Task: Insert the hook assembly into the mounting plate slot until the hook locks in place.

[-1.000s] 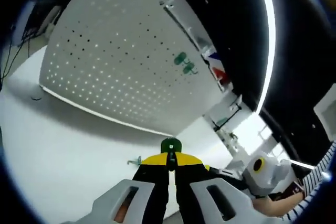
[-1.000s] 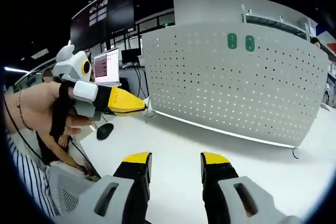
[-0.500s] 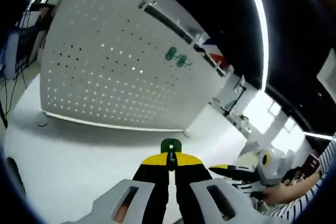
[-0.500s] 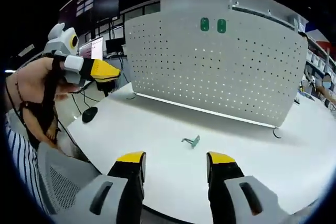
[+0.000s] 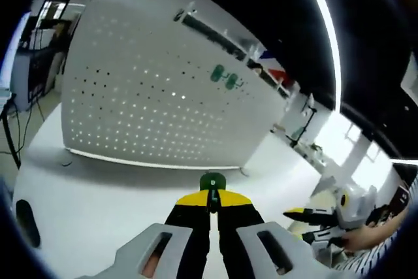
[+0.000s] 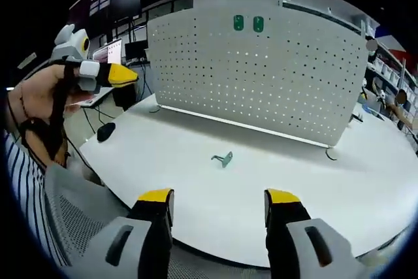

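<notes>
My left gripper (image 5: pixel 212 195) is shut on a small green part (image 5: pixel 212 180) that sticks out above its yellow tips. It also shows in the right gripper view, held up in a hand at the left (image 6: pixel 121 74). My right gripper (image 6: pixel 219 198) stands open with nothing between its jaws, over the table's near edge; in the left gripper view it sits low at the right (image 5: pixel 313 216). A small teal hook (image 6: pixel 223 159) lies on the white table (image 6: pixel 294 174). Two green mounting plates (image 6: pixel 248 23) (image 5: pixel 225 78) sit high on the white pegboard panel (image 6: pixel 261 76).
The pegboard panel (image 5: pixel 150 102) stands upright across the back of the table. A dark mouse (image 6: pixel 105 131) lies near the table's left edge. A grey mesh chair back (image 6: pixel 72 227) is below my right gripper, beside a striped sleeve (image 6: pixel 23 187).
Both cameras have moved, so the views shifted. The right gripper view now takes in more of the table with the teal hook lying on it. The left gripper stays shut on the green part.
</notes>
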Tool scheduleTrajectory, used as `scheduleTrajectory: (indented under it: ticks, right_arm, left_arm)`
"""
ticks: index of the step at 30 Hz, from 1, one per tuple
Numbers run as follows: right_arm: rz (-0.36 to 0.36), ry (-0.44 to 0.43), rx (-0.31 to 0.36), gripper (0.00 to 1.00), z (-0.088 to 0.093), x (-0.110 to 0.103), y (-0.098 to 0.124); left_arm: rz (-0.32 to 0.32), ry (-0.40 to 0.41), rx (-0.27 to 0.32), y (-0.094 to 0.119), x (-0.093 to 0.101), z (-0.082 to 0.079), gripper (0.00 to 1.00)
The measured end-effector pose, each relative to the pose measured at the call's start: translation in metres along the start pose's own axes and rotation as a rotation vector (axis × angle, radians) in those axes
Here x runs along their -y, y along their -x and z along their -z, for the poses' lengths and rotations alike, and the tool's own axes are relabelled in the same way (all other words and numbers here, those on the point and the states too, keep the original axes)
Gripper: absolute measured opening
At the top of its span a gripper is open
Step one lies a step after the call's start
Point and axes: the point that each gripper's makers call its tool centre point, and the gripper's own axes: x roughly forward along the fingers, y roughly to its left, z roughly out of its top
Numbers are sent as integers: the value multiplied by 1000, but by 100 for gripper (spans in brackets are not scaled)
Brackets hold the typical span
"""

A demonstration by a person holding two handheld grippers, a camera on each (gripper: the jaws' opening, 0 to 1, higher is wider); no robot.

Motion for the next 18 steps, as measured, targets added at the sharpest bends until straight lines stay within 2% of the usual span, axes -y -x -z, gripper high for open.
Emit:
scheduleTrajectory:
  ticks: [4, 7, 18]
  right_arm:
    - [-8, 3, -9, 54, 0, 5, 6]
    - [-14, 12, -17, 54, 2, 6, 7]
    - [-47, -19, -78, 54, 19, 10, 13]
  left_arm:
    - [-36, 0, 27, 5, 1, -3, 2]
    - [-86, -79, 44, 7, 1, -6, 2]
    - [-201, -148, 129, 5, 2, -23, 2]
